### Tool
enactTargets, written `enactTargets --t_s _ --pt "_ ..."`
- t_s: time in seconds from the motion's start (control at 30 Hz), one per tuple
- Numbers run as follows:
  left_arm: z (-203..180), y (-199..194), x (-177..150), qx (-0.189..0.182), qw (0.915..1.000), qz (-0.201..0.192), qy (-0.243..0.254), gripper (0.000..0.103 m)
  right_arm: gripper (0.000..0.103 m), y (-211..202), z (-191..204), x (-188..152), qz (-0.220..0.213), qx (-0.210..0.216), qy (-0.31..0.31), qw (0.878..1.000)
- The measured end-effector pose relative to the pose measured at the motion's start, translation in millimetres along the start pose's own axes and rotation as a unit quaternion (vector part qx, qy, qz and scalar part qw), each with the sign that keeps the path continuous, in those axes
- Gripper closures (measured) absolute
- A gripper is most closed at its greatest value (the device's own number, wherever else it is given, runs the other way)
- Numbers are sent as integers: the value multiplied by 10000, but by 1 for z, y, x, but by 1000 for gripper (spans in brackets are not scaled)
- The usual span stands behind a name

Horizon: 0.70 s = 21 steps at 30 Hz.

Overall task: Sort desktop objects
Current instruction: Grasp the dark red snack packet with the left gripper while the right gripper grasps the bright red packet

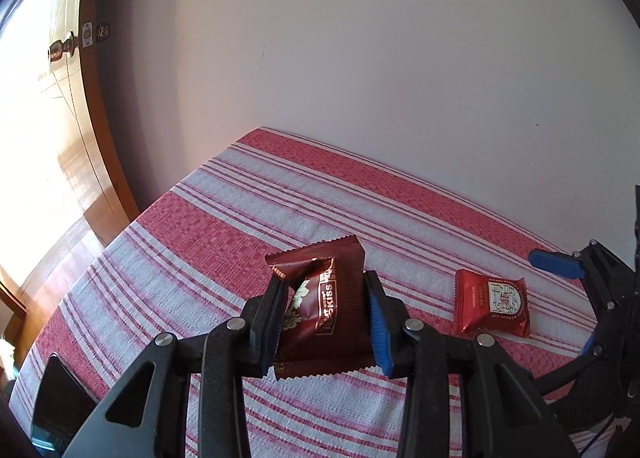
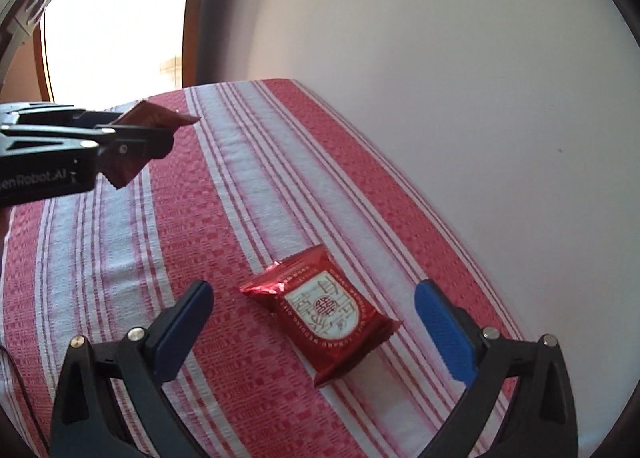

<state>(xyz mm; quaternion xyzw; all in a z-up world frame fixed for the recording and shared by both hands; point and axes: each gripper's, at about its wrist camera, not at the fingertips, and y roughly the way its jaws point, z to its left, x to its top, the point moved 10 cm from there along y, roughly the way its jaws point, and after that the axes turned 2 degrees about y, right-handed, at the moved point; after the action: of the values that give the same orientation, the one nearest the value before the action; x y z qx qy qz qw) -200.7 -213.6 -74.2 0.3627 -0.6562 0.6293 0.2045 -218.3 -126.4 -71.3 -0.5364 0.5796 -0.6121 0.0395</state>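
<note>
Striped cloth [image 2: 248, 186]: two snack packets, two grippers.

A desk [image 2: 248, 194] covered in a red-and-white striped cloth [image 1: 224, 226] stood against a pale wall. A bright red snack packet [image 2: 326, 314] lay flat on the cloth, near the wall side.

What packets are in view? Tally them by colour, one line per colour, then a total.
Dark brown packet, clamped in the left gripper: 1
Bright red packet, lying on the striped cloth before the open right gripper: 1
Total: 2
</note>
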Motion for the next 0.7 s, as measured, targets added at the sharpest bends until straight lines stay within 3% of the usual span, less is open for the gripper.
enactTargets --t_s 0.17,0.33,0.4,0.47,0.6,0.7 --pt "5 9 0 -50 10000 64 -5 63 13 26 -3 -2 247 445 18 9987" --pt "6 11 -1 -81 9999 66 -16 63 30 32 -17 -12 349 862 1041 9902" --pt "5 10 0 -83 9999 49 32 62 39 27 -23 -18 348 726 1232 9891" --pt "4 11 0 -92 9999 37 76 62 57 22 -31 -23 406 541 1539 9858" --pt "0 10 0 -74 9998 -50 176 62 61 7 -39 -38 366 262 2140 9758" --pt "-5 5 1 -14 9993 -215 315 62 61 -17 -37 -47 -15 188 2559 9665"
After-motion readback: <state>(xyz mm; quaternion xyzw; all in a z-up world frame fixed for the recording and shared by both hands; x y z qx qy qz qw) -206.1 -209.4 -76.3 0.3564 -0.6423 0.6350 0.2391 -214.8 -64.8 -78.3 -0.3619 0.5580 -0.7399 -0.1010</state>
